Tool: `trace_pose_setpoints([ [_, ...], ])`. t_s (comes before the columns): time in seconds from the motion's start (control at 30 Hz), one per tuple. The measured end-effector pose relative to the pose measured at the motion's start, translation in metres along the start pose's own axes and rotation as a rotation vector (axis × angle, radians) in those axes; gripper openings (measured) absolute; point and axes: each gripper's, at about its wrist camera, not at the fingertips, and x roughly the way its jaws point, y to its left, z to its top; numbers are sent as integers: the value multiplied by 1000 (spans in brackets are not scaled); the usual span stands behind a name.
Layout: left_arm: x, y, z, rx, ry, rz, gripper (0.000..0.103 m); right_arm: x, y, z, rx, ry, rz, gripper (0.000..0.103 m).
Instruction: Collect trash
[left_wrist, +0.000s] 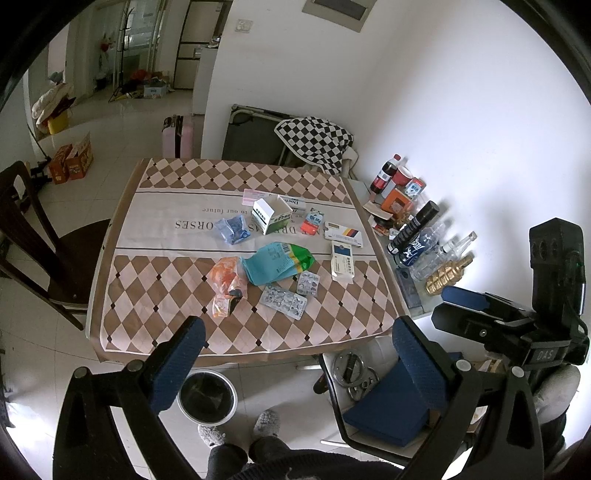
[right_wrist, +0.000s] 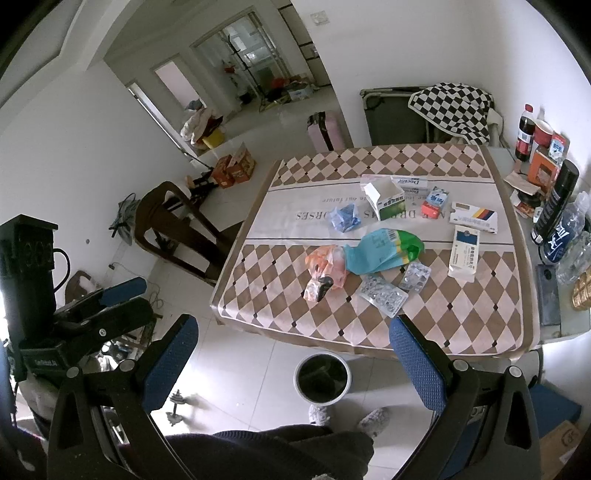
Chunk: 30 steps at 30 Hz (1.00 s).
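Blue padding covers the fingers of both tongs, and both pairs stand wide apart with nothing between them. The left gripper (left_wrist: 299, 354) and the right gripper (right_wrist: 295, 354) hang back from the near edge of the table (left_wrist: 122, 236), tilted down toward it, well short of any rubbish.

The trash lies ahead of and beyond both tongs, scattered over the diamond-patterned cloth: a crumpled orange wrapper (left_wrist: 225, 282) nearest the left gripper, a teal and green bag (left_wrist: 277, 262) touching it, two spent blister packs (left_wrist: 284, 301) just ahead of the gap between the fingers, a blue crumpled wrapper (left_wrist: 232, 229) further off, and several small boxes beyond, among them an opened white and green carton (left_wrist: 271, 216). The bin (right_wrist: 322, 376) sits on the floor below the tongs, near the person's slippers.

The likely troubles are these. The blister packs lie flat and thin, so fingers closing on them may skate over the foil or pinch the cloth and drag it, shifting everything. The light wrappers may slip out mid-carry. The bin mouth looks narrow, so a release made too early would drop litter on the floor. Bottles (left_wrist: 417, 236) crowd the table's far right; a wide reach there could topple them.
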Motion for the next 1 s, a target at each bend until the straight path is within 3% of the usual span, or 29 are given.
trace_pose_setpoints([
  [1.0, 0, -2, 5, 1, -4, -6, 103, 3, 2, -3, -8, 4, 3, 103],
])
